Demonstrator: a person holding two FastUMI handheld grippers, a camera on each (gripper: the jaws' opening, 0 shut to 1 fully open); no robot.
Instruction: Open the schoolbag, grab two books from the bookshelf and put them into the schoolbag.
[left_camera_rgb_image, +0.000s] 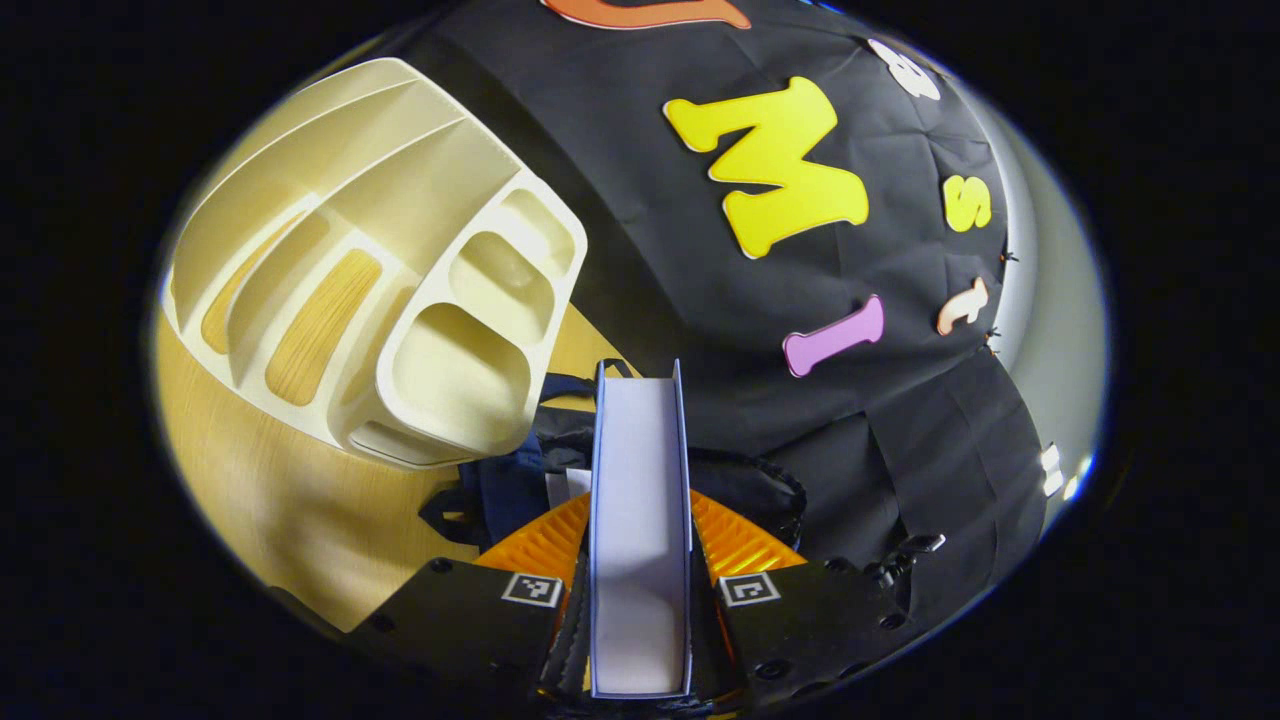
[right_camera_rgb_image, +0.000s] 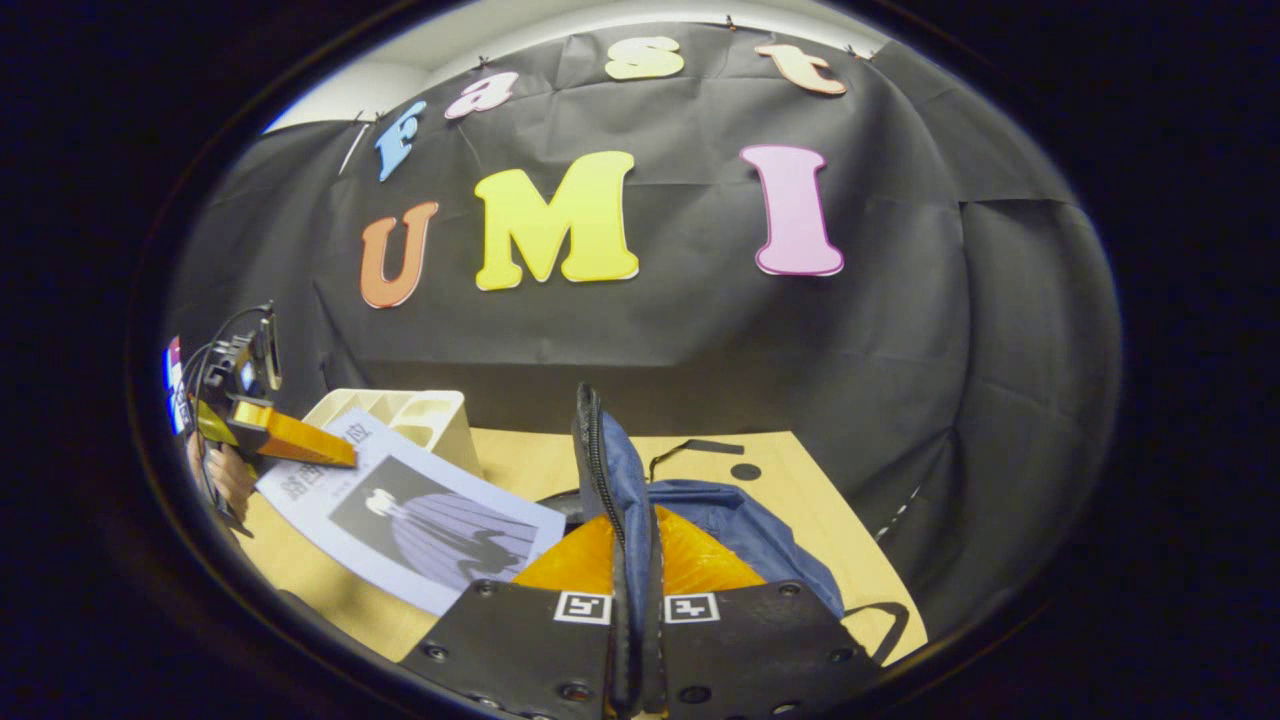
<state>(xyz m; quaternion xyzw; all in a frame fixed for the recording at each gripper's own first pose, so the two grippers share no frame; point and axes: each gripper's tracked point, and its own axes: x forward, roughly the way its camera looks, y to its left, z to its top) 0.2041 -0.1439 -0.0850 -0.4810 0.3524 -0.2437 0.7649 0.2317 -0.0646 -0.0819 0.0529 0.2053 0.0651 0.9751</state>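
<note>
Here, wooden table (right_camera_rgb_image: 800, 500): left tool (left_camera_rgb_image: 640, 560) clamps book (left_camera_rgb_image: 640, 500); right tool (right_camera_rgb_image: 635, 590) pinches schoolbag (right_camera_rgb_image: 620, 480) flap.

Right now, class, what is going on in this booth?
A person is packing a schoolbag with two hand-held grippers. The left gripper is shut on a book, carrying it over the dark blue schoolbag on the wooden table. The right gripper pinches the bag's zipped edge and holds it up, keeping it open. The cream bookshelf stands beside the bag.
</note>
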